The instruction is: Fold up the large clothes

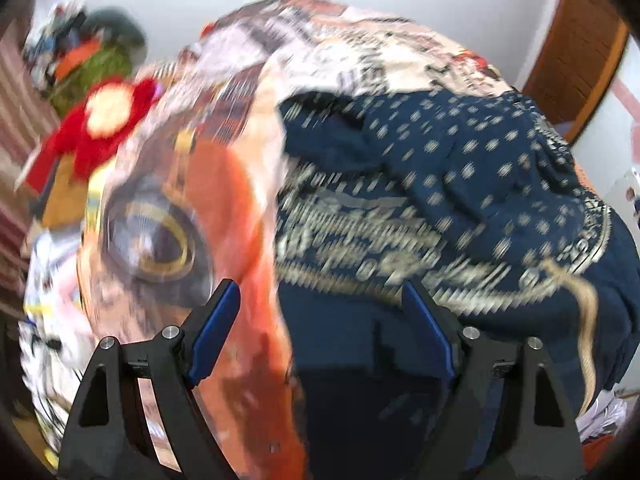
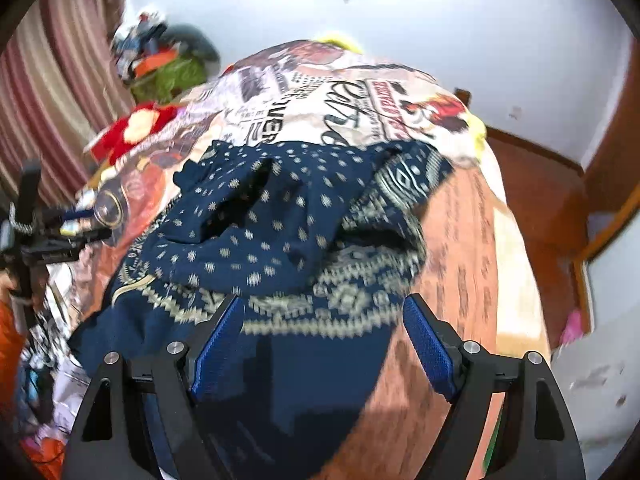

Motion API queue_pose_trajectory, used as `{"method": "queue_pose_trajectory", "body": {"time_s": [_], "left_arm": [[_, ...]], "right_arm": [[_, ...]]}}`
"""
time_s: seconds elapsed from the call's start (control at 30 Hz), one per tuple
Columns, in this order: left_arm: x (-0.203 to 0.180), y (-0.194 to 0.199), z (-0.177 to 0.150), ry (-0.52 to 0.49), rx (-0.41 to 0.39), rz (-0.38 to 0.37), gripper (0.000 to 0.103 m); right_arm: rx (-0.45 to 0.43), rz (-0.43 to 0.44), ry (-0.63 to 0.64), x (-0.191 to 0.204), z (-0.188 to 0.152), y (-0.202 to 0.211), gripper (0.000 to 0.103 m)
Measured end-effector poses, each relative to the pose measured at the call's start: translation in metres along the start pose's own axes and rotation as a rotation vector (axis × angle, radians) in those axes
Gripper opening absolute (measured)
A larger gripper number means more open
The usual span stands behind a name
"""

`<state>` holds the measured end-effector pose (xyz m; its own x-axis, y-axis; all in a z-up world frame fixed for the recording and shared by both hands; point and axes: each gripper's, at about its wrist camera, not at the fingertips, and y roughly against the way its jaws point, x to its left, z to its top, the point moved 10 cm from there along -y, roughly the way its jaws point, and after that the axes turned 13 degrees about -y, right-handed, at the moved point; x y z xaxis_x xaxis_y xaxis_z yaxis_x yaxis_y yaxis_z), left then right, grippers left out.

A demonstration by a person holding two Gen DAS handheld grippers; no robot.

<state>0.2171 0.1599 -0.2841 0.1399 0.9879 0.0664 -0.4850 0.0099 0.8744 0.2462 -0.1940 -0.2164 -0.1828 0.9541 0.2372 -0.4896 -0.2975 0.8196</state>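
A navy garment with pale dots and a patterned border lies crumpled on a bed covered by a printed sheet. My left gripper hovers open over the garment's left edge, where it meets the orange part of the sheet; nothing is between its blue pads. In the right wrist view the same garment spreads across the bed, and my right gripper stands open above its plain navy hem near the right edge. The left gripper shows at the far left over the sheet.
A red soft toy lies at the bed's left side. A pile of clothes with green fabric sits by striped curtains. A wooden door frame and red-brown floor lie right of the bed.
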Motion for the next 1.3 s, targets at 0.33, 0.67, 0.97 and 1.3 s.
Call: {"method": "queue_pose_trajectory", "body": {"time_s": [0.33, 0.67, 0.97, 1.3], "left_arm": [[0.004, -0.028, -0.086, 0.221, 0.115, -0.153, 0.083], [-0.033, -0.043, -0.111, 0.431, 0.142, -0.409, 0.073], [-0.072, -0.010, -0.075, 0.241, 0.078, -0.396, 0.014], [-0.043, 0.065, 0.012, 0.175, -0.193, -0.300, 0.009]], "right_arm": [[0.034, 0.077, -0.201, -0.015, -0.059, 0.006, 0.081], [0.031, 0.104, -0.183, -0.001, -0.077, 0.010, 0.070], [-0.001, 0.148, -0.192, 0.008, -0.075, 0.005, 0.017], [-0.129, 0.152, -0.168, 0.007, -0.019, 0.013, 0.007]]}}
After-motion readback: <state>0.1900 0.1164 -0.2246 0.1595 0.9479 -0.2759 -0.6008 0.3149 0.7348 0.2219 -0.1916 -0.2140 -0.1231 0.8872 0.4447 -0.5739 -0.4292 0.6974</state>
